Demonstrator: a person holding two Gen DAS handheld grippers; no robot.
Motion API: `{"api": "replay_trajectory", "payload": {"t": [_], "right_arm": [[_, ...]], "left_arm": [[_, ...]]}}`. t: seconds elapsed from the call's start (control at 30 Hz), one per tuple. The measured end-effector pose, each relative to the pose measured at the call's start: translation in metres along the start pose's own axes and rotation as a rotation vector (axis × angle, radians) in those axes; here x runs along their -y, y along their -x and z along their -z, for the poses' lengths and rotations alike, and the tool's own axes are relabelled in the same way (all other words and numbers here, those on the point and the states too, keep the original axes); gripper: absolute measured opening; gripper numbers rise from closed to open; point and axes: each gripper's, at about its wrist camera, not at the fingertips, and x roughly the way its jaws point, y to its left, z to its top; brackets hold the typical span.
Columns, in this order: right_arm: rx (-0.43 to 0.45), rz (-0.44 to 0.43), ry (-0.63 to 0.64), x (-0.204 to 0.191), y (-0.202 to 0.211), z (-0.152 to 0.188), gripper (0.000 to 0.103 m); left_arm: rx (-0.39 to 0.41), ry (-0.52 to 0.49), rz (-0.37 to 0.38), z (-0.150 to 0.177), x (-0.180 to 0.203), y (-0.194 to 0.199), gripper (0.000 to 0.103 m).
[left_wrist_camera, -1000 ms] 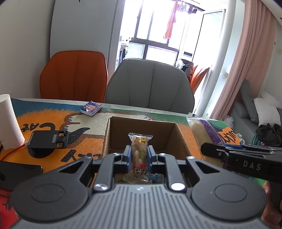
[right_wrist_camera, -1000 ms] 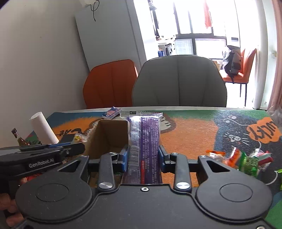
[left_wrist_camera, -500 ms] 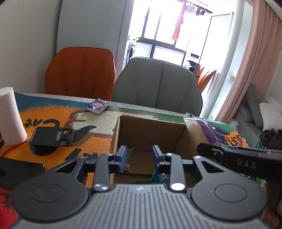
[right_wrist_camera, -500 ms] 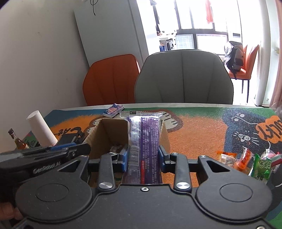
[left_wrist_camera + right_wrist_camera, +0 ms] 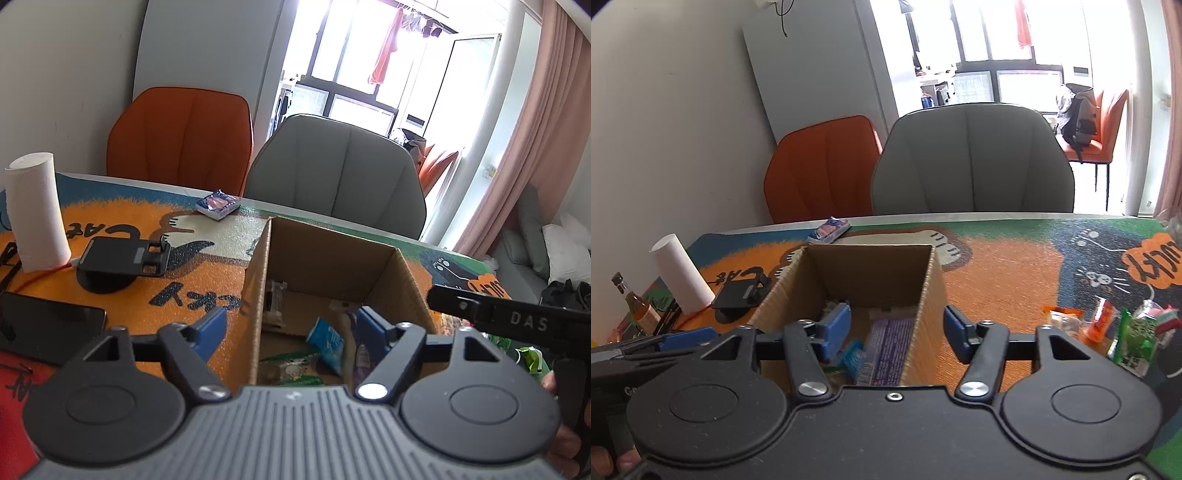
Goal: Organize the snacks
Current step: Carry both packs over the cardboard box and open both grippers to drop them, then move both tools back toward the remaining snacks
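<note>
An open cardboard box (image 5: 332, 266) sits on the cat-print mat, with several snack packs on its floor, among them a blue packet (image 5: 328, 339) and a green one (image 5: 288, 365). My left gripper (image 5: 291, 326) hovers over the box's near left corner. Its jaws are opening and the pads touch nothing. In the right wrist view the same box (image 5: 868, 273) holds a long purple pack (image 5: 890, 347) lying flat. My right gripper (image 5: 895, 330) hangs above the box's right wall, jaws opening, nothing pressed between them. Loose snacks (image 5: 1126, 332) lie on the mat to the right.
Left of the box stand a white paper roll (image 5: 35, 210), a black phone stand (image 5: 122, 262) and a dark phone (image 5: 44, 325). A small tissue pack (image 5: 218, 203) lies behind the box. A bottle (image 5: 635, 306) stands at the far left. Orange and grey chairs line the far edge.
The left gripper let go of a peanut snack pack, and its jaws have spread wide. The right gripper released the long purple pack, which now lies in the box.
</note>
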Motion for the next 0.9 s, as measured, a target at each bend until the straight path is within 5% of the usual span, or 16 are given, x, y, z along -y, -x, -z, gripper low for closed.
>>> {"api": "replay_trajectory", "payload": {"t": [0.47, 0.9], "right_arm": [[0.037, 0.079, -0.037, 0.052, 0.041, 0.017, 0.103], [-0.023, 0.111, -0.109, 0.108, 0.066, 0.048, 0.103]], "left_arm": [[-0.01, -0.041, 0.043, 0.011, 0.035, 0.002, 0.103], [-0.081, -0.111, 0.118, 0.025, 0.077, -0.001, 0.103]]}}
